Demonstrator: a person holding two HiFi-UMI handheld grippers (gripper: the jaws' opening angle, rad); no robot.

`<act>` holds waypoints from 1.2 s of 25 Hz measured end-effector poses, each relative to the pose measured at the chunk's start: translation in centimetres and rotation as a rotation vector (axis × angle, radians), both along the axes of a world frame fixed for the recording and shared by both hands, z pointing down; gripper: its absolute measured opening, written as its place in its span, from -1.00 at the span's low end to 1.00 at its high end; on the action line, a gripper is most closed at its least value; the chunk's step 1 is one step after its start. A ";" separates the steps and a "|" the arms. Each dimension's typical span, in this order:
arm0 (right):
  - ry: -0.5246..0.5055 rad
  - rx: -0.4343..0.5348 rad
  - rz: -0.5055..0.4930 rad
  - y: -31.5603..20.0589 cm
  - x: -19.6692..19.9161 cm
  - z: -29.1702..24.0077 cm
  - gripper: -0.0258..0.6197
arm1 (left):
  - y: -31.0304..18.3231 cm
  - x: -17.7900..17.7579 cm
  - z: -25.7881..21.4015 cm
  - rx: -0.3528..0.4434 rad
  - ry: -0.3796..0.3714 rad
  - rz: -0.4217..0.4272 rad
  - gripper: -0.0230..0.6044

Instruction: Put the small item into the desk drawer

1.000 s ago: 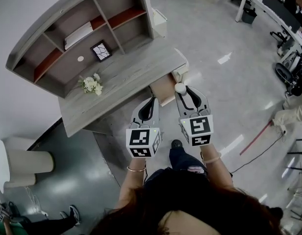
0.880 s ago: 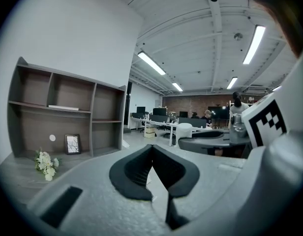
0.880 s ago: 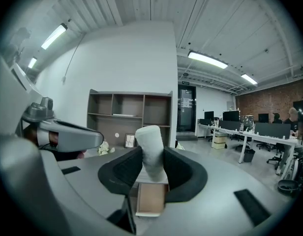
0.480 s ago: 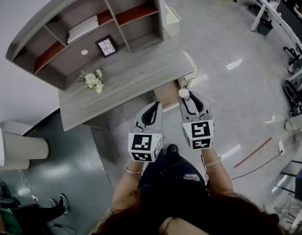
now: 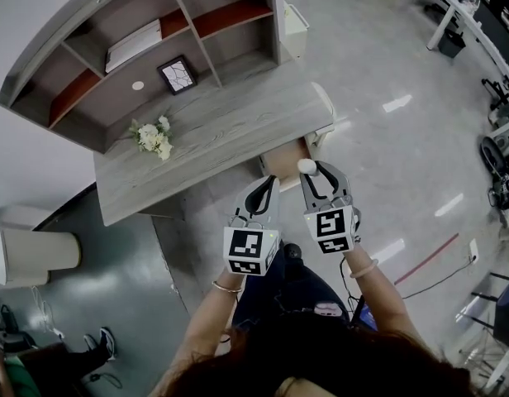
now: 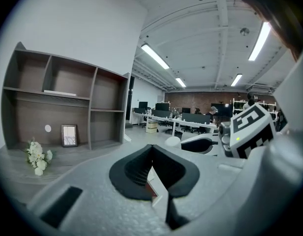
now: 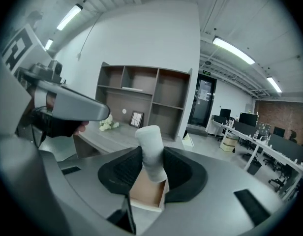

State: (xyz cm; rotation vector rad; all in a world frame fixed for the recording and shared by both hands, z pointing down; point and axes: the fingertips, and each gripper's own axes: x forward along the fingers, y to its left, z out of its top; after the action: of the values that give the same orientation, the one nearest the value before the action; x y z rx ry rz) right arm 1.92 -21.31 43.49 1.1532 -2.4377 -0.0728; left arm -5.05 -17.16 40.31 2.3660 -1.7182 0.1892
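The carrying step looks nearly done: the right gripper (image 5: 316, 174) has its jaws part-way apart and clamped on the small item (image 7: 151, 151), holding it upright just over the open drawer (image 5: 281, 160) at the edge of the table (image 5: 213, 139). The next move probably calls for lowering it inside the drawer, then letting go. The small item is a pale, matte cylinder with a rounded top. The left gripper (image 5: 267, 190) is closed and empty.
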 end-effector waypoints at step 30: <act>0.373 -0.086 -0.183 -5.4 -4.9 17.7 -0.54 | -8.0 -4.1 14.7 -0.079 0.026 0.082 -0.88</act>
State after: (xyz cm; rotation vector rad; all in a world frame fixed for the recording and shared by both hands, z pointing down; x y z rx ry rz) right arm -2.94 -26.71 61.14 0.7949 -2.1812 -0.2163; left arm -9.20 -25.11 55.00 2.3728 -1.5731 0.2346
